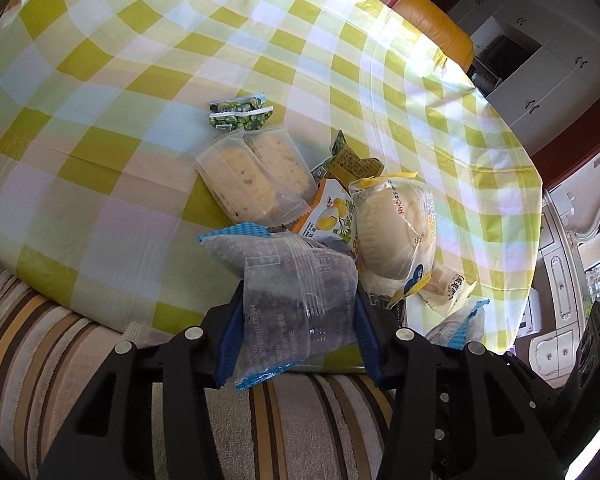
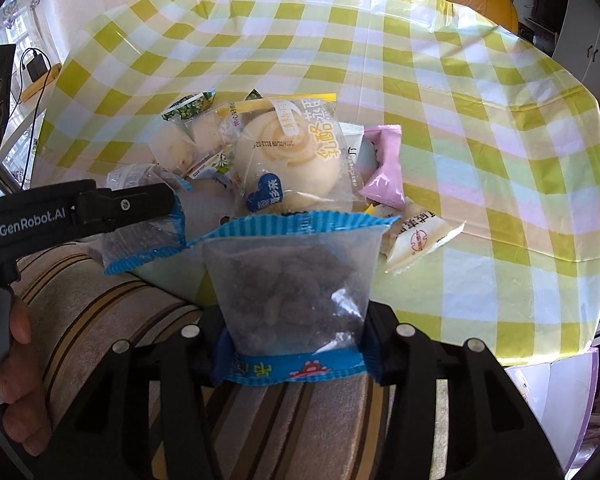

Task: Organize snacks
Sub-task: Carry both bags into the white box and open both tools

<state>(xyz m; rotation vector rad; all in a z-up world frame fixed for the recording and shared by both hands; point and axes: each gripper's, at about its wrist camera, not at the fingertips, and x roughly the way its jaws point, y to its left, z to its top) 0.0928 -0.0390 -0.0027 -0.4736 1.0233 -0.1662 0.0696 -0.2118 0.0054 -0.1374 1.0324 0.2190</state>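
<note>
My left gripper [image 1: 300, 312] is shut on a clear pack of dark snack with blue crimped ends [image 1: 296, 280], its blue pads pressing both sides. My right gripper [image 2: 296, 332] is shut on a second pack of the same kind [image 2: 292, 288]. Both packs hang just off the near edge of the table, in front of a pile of snacks. In the right wrist view the left gripper [image 2: 168, 216] comes in from the left with its pack [image 2: 140, 244]. The pile holds a round bun in a clear bag [image 2: 288, 156], two biscuit packs [image 1: 252, 176] and green packets [image 1: 240, 114].
A green-checked cloth [image 1: 140, 80] covers the table. A pink packet [image 2: 384, 168], a white packet [image 2: 420, 240] and an orange mango packet [image 1: 332, 216] lie in the pile. Below the near edge is a striped cushion [image 1: 60, 340]. An orange chair [image 1: 440, 28] stands beyond the far edge.
</note>
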